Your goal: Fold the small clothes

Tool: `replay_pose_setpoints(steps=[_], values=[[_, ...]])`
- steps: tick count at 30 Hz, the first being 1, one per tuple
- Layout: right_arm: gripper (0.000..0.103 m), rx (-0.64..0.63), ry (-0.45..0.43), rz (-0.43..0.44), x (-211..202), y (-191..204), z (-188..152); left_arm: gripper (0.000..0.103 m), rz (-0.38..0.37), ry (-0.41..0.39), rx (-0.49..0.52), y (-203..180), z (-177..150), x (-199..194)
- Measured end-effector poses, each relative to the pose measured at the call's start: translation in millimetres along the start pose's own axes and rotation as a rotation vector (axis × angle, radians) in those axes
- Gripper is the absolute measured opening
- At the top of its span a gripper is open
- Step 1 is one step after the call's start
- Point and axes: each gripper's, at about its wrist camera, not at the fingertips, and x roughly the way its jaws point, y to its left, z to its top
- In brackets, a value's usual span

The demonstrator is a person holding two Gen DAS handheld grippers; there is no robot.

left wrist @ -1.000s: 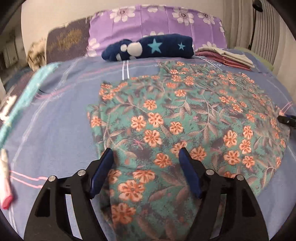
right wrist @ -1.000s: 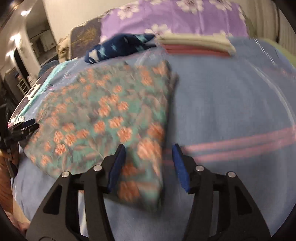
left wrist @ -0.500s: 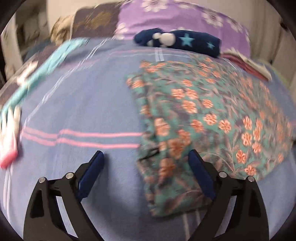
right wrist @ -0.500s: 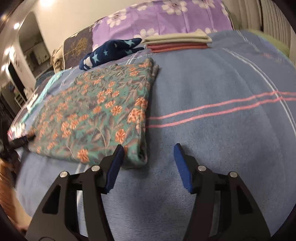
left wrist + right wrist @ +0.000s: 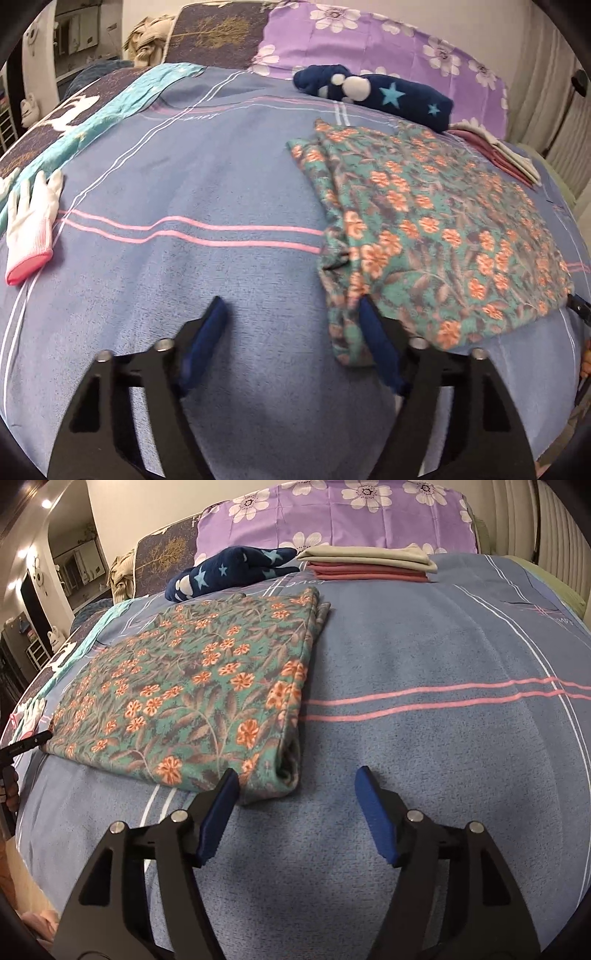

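Note:
A folded green cloth with orange flowers [image 5: 436, 236] lies flat on the blue bedspread [image 5: 184, 206]; it also shows in the right wrist view [image 5: 192, 694]. My left gripper [image 5: 291, 317] is open and empty, just off the cloth's near left corner, its right finger at the cloth's edge. My right gripper [image 5: 295, 786] is open and empty at the cloth's near right corner, its left finger touching the fold. The tip of the other gripper shows at each view's edge.
A dark blue star-print garment [image 5: 373, 94] and a stack of folded beige and red clothes [image 5: 369, 565] lie near the purple flowered pillow [image 5: 332, 513]. A white glove with a pink cuff [image 5: 31, 225] lies at the bed's left side.
Both grippers have drawn back off the flowered cloth, the left one sliding left to its corner, the right one sliding right to its corner. The cloth now lies released and flat.

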Motion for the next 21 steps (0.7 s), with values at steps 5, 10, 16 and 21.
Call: replay_pose_setpoints(steps=[5,10,16,21], values=[[0.07,0.059,-0.033,0.033,-4,-6,-1,0.062,0.025,0.001,0.033,-9,-2,-2],[0.064,0.186,-0.064,0.1,-14,-28,12,0.059,-0.023,-0.065,0.042,-35,14,-29],[0.002,0.212,-0.046,0.018,-10,-55,48,0.059,-0.247,-0.106,0.279,-153,37,-47],[0.002,0.122,0.023,0.16,0,-42,44,0.059,-0.411,0.012,0.428,-264,29,-20]])
